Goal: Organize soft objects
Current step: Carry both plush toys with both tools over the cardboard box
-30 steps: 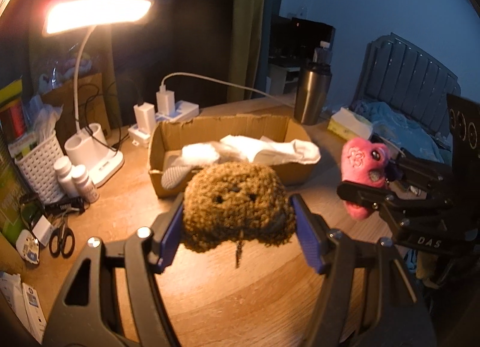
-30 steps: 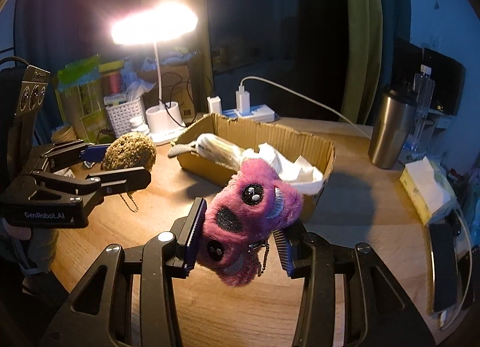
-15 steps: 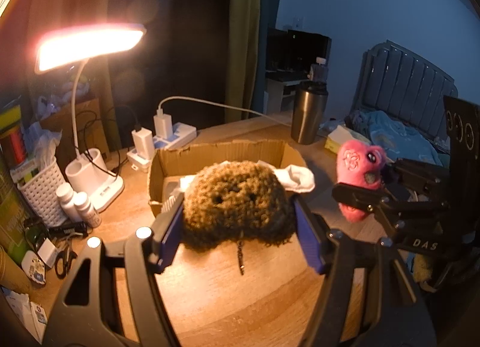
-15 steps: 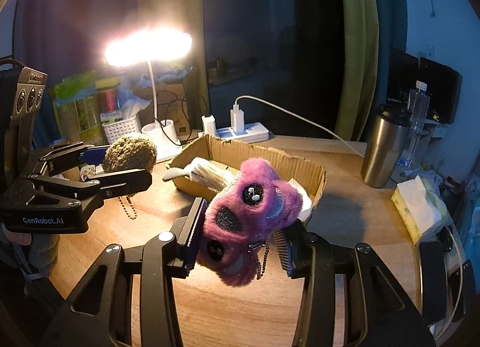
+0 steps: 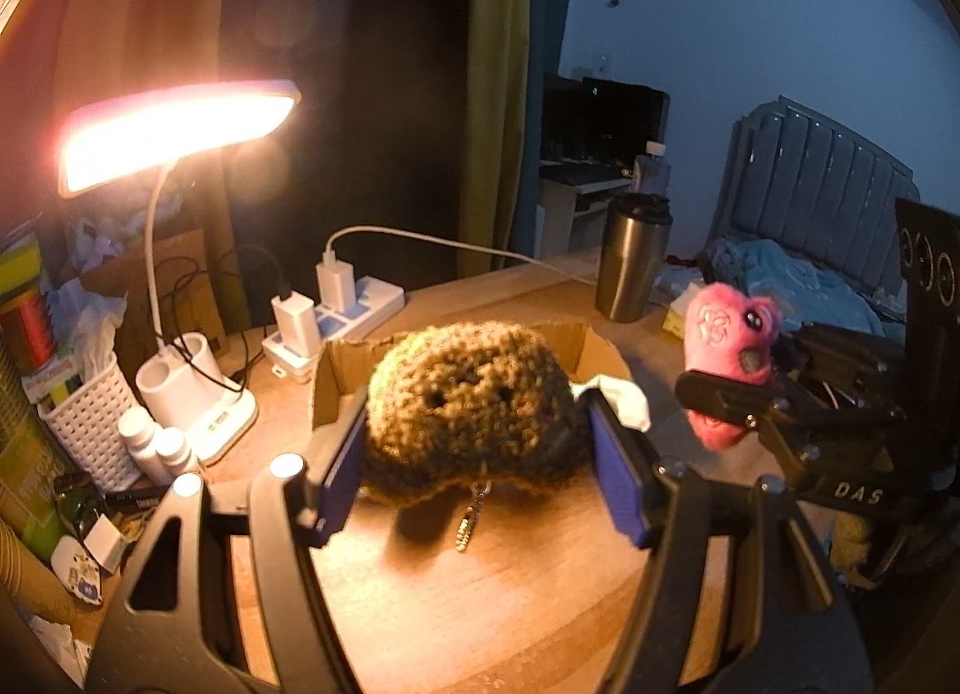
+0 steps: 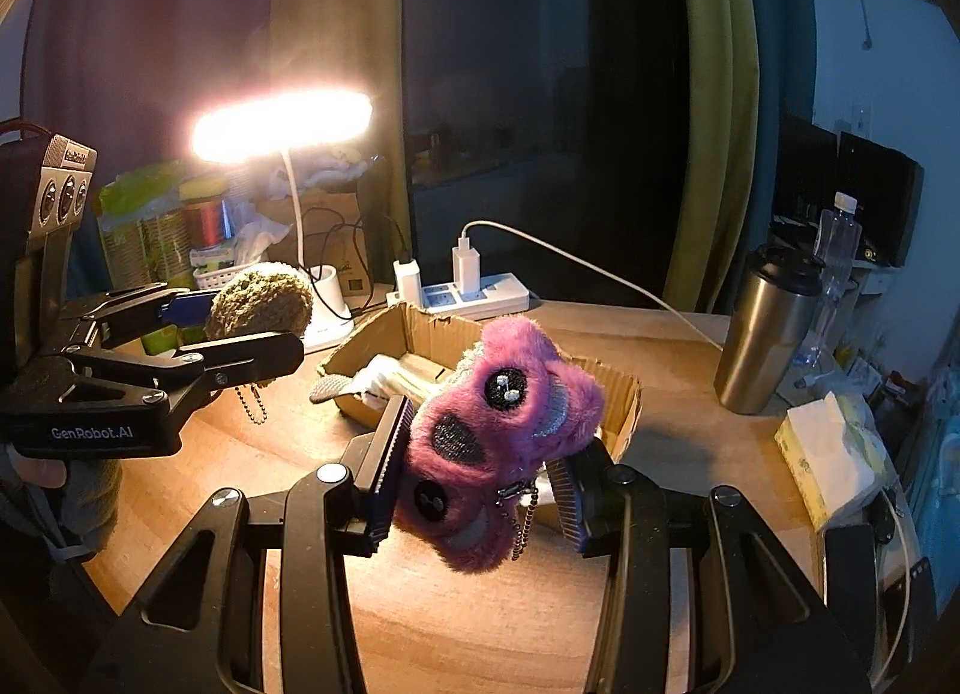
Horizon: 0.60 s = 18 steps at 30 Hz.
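Observation:
My left gripper (image 5: 480, 457) is shut on a brown curly plush toy (image 5: 471, 394) with a small chain hanging under it, held above the wooden desk in front of the cardboard box (image 5: 585, 343). My right gripper (image 6: 480, 469) is shut on a pink-purple furry plush toy (image 6: 501, 424) with black eyes and a bead chain, just before the same cardboard box (image 6: 624, 394). White socks (image 6: 390, 379) lie inside the box. Each gripper shows in the other's view: the right gripper (image 5: 729, 394) with the pink toy (image 5: 723, 340), the left gripper (image 6: 240, 328) with the brown toy (image 6: 261, 298).
A lit desk lamp (image 5: 174, 124) stands at the back left beside a white basket (image 5: 90, 418) and small bottles (image 5: 153, 445). A power strip (image 5: 354, 304) with chargers sits behind the box. A steel tumbler (image 6: 765, 334) and tissue pack (image 6: 828, 454) stand at the right.
Both grippers have risen with their toys still held, so the box and desk now sit lower and farther in both views.

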Available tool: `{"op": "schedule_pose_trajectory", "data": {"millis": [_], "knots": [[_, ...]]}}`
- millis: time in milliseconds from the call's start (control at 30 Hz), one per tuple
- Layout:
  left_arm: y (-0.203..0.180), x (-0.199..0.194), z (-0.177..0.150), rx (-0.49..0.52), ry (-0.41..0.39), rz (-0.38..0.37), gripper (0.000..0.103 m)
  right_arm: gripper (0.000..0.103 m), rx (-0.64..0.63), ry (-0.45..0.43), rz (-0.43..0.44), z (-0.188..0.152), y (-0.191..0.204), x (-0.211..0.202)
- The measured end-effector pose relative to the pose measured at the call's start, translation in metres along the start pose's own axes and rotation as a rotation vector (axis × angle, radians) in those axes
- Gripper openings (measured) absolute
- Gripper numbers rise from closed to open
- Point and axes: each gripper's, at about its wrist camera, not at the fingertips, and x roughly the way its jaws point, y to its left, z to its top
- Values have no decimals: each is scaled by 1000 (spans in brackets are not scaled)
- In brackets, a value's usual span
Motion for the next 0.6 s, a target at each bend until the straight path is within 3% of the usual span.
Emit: {"op": "schedule_pose_trajectory", "data": {"millis": [600], "knots": [[23,30,24,-30,-23,6,68,46,19,-2,2,17,-23,34]]}}
